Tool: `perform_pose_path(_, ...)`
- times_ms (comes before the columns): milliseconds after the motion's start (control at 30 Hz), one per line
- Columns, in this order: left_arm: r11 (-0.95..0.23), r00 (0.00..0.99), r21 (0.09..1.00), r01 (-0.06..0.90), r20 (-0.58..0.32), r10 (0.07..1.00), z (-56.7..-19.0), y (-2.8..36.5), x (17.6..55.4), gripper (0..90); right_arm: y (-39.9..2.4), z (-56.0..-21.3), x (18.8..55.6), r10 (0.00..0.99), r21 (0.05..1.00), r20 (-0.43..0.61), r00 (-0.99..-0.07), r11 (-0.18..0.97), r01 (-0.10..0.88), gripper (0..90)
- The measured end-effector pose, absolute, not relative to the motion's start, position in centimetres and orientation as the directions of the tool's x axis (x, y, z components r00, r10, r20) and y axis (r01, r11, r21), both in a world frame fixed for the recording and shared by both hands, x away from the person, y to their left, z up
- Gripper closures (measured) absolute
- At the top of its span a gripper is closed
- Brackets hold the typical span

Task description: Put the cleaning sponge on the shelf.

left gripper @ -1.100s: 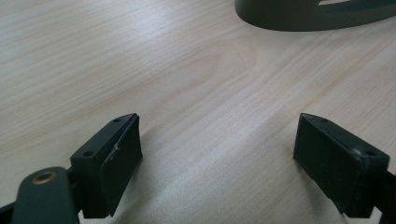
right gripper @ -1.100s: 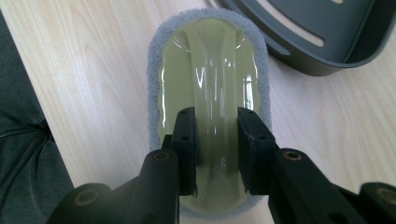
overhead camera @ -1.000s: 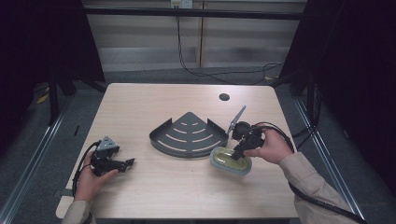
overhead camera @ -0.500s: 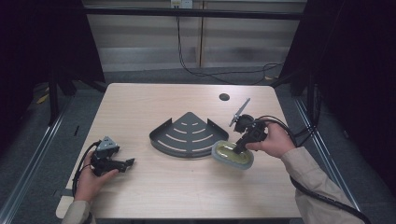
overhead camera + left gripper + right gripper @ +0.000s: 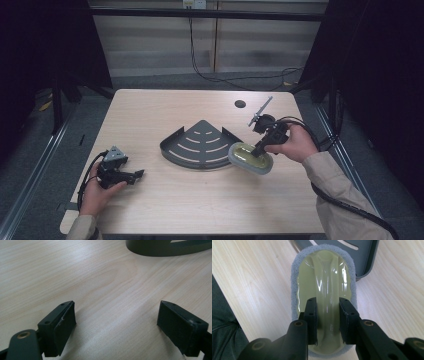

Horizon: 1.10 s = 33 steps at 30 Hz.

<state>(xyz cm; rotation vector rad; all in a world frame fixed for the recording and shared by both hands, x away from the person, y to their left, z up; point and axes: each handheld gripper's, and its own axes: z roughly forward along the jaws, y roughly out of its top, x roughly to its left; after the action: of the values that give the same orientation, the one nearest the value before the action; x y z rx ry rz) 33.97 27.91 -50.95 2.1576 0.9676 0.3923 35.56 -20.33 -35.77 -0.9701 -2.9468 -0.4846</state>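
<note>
The dark grey fan-shaped rack (image 5: 201,145) lies flat near the middle of the tabletop (image 5: 165,107), its curved wall toward the person and its slotted floor facing up; everything else is placed from it.

Just beside the rack's right corner, the right gripper (image 5: 259,148) holds a scrubbing pad (image 5: 250,158), an oval of grey scouring fleece with a glossy pale yellow-green plastic top. In the right gripper view the two black fingers (image 5: 311,320) pinch the raised ridge handle that runs along the middle of the scrubbing pad (image 5: 324,285), one finger on each side of it, pressing against it. The pad is tilted, its far end pointing toward the rack's corner (image 5: 364,257) and overlapping its rim in that view; whether the two touch cannot be told. From the high view the pad sits at the rack's right edge, lower than the person's right hand (image 5: 295,144), which is farther right of the rack.

The left gripper (image 5: 131,175) rests low on the tabletop well to the left of the rack and nearer the person, in the left hand (image 5: 95,192). Its fingers (image 5: 62,325) are spread wide with only bare wood between them, and the rack's curved wall (image 5: 160,250) shows ahead of them.
</note>
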Motion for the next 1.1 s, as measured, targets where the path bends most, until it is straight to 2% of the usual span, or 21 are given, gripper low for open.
perform_pose_path(267, -0.445, 0.667, 0.728, 0.522, -0.024, 0.745, -51.0, 27.9, 34.0, 14.7, -20.1, -35.3, 36.3, 0.613, 0.286, 0.084, -0.786, 0.74, 0.608, 71.0)
perform_pose_path(733, -0.448, 0.67, 0.725, 0.523, -0.025, 0.742, -50.9, 27.9, 34.0, 14.7, -19.0, -34.2, 37.9, 0.611, 0.26, 0.043, -0.791, 0.757, 0.599, 71.0)
perform_pose_path(1100, -0.45, 0.67, 0.725, 0.522, -0.022, 0.742, -50.9, 27.9, 34.0, 14.7, -18.2, -33.8, 38.9, 0.644, 0.281, 0.022, -0.765, 0.73, 0.623, 71.0)
